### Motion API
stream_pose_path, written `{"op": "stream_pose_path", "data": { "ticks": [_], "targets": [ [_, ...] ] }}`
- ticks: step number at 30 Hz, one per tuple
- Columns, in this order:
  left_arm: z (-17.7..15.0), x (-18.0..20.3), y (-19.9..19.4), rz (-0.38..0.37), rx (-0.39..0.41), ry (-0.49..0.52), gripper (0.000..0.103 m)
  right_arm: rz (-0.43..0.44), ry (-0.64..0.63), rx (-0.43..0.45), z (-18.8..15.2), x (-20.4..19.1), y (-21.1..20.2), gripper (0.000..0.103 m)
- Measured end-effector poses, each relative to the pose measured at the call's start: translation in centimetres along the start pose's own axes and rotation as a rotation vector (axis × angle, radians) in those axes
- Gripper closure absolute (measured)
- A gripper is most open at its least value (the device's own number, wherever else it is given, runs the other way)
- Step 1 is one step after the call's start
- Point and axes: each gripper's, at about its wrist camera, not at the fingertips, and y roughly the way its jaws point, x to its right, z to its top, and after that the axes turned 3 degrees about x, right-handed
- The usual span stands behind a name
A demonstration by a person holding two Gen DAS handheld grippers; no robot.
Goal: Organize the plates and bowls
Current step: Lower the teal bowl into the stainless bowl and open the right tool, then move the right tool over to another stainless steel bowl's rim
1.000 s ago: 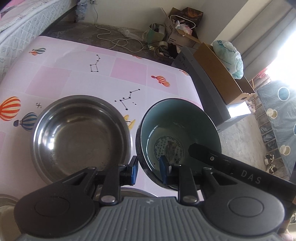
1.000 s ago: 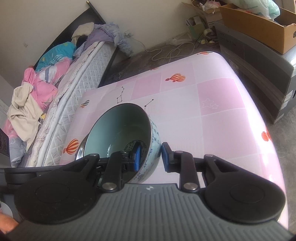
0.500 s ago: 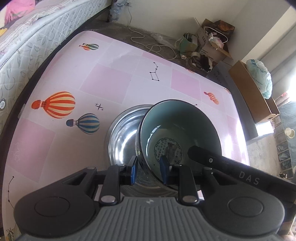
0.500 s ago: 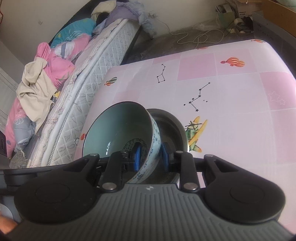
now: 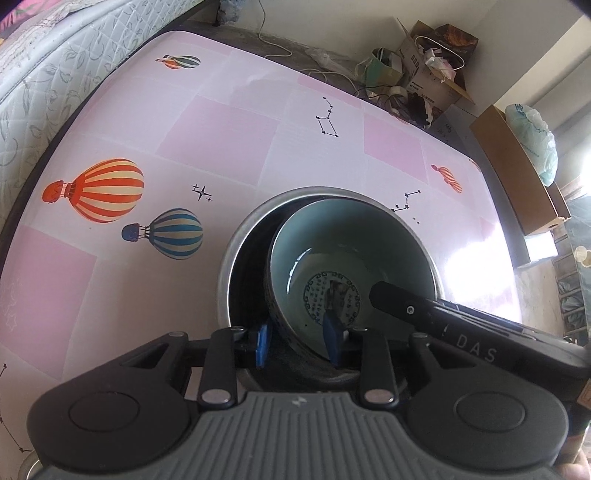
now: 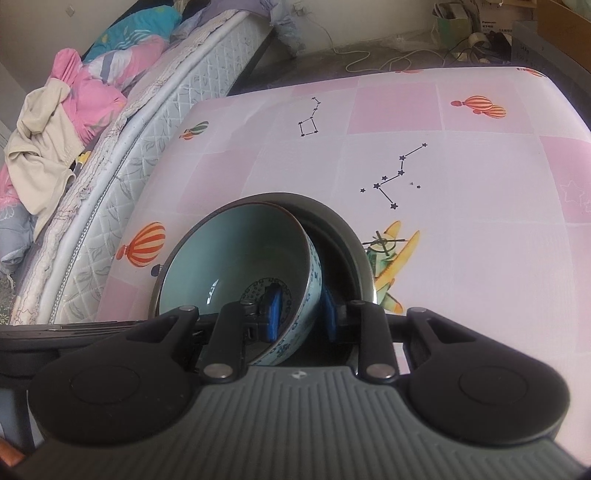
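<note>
Pink balloon-print table (image 5: 221, 140) under steel bowl (image 5: 236, 243), ceramic bowl (image 5: 354, 243) nested inside. Left gripper (image 5: 297, 341) just loosened, straddling its rim; right gripper (image 6: 301, 319) clamped there.

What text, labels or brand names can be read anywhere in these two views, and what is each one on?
"DAS": on the black body of the right gripper, seen from the left wrist.
"Panasonic": on a cardboard box on the floor, small and only just legible.
Print on the other floor boxes: too small to read.

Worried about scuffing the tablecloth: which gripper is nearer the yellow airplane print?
Right. The right gripper, clamped on the bowl rim, sits beside the airplane print; the left gripper, jaws just opening around the rim, is across the bowl from it.
</note>
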Motion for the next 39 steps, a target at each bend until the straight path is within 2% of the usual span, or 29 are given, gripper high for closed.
{"op": "stream_pose_path", "data": {
  "ticks": [2, 5, 6, 9, 12, 17, 20, 24, 29, 35, 39],
  "targets": [
    [0.0, 0.2, -0.3, -0.011, 0.002, 0.006, 0.061, -0.004, -0.004, 0.008, 0.1, 0.0, -0.2, 0.079],
    [-0.1, 0.7, -1.1, 0.001, 0.016, 0.02, 0.055, -0.005, -0.002, 0.01, 0.2, 0.0, -0.4, 0.078],
    [-0.1, 0.8, -1.6, -0.003, 0.027, 0.02, 0.053, -0.003, 0.004, 0.016, 0.3, 0.1, -0.6, 0.075],
    [-0.2, 1.2, -3.5, -0.017, 0.076, 0.023, 0.04, -0.006, 0.008, 0.046, 0.6, 0.2, -1.7, 0.062],
    [-0.6, 2.1, -5.6, -0.026, 0.121, 0.055, 0.033, 0.006, 0.018, 0.073, 0.8, 0.4, -3.3, 0.056],
    [-2.2, 3.0, -9.4, -0.056, 0.172, 0.095, 0.027, 0.099, 0.05, 0.142, 0.2, 1.0, -8.3, 0.053],
    [-4.3, 3.2, -11.7, -0.09, 0.194, 0.125, 0.022, 0.157, 0.056, 0.175, -1.1, 1.5, -12.3, 0.051],
    [-8.1, 2.7, -14.1, -0.113, 0.228, 0.147, 0.019, 0.202, 0.066, 0.221, -4.3, 2.7, -18.1, 0.047],
    [-13.1, 1.4, -16.0, -0.131, 0.243, 0.133, 0.018, 0.227, 0.133, 0.254, -10.5, 5.0, -23.6, 0.044],
    [-18.9, -0.2, -17.3, -0.136, 0.274, 0.063, 0.018, 0.239, 0.219, 0.282, -18.4, 6.4, -27.4, 0.042],
    [-22.1, -0.9, -17.6, -0.111, 0.279, 0.034, 0.018, 0.257, 0.278, 0.28, -22.4, 6.6, -28.2, 0.039]
  ]
}}
